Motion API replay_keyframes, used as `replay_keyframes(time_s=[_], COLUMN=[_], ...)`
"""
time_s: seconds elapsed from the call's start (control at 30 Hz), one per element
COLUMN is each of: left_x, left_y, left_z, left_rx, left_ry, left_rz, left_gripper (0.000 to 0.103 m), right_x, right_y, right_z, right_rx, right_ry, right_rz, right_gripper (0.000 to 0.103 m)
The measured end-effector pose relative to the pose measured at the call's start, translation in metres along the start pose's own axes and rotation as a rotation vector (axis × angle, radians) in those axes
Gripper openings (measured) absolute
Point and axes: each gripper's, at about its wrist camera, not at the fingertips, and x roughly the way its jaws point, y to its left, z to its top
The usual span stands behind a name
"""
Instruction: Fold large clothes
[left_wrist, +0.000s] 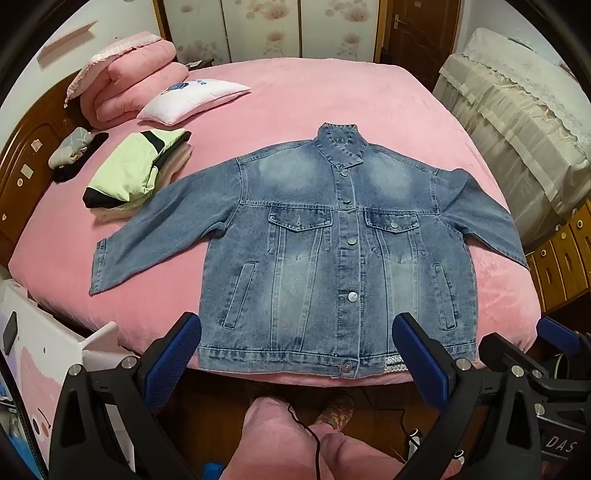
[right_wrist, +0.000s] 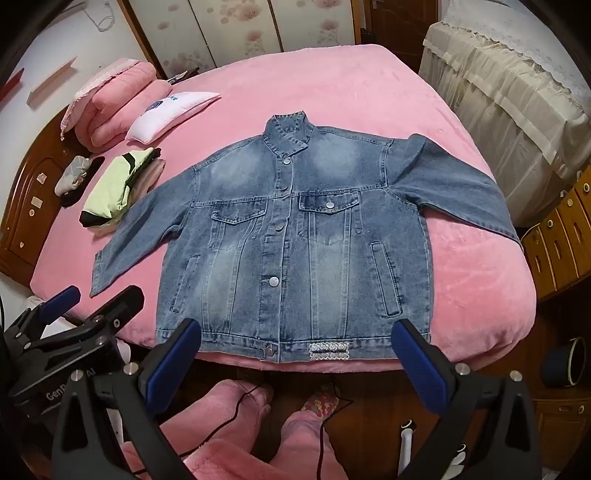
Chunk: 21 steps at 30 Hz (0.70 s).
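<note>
With both the left hand-held gripper and right hand-held gripper gaping wide and empty, stiff denim jacket could slip off the bed edge if pinched carelessly.

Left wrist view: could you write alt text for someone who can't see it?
A blue denim jacket lies buttoned and face up, sleeves spread, on a pink bed. The open left gripper hovers above its hem, empty; folded clothes and pillows sit far left.

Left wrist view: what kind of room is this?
Most likely a home bedroom: a large bed with a pink plush cover, a folded pink quilt beside a white pillow near the carved wooden headboard. A blue denim jacket lies spread flat on the bed.
</note>
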Motion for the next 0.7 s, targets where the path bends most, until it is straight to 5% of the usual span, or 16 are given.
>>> replay_keyframes(time_s=[0.7], left_x=[-0.0001], left_y=[0.0], left_z=[-0.0002], left_rx=[0.0], left_ry=[0.001], left_rz=[-0.006], left_gripper=[0.102], right_x=[0.0036], right_y=[-0.0008], right_z=[0.002], right_rx=[0.0], right_ry=[0.015], right_rz=[-0.005], right_gripper=[0.103])
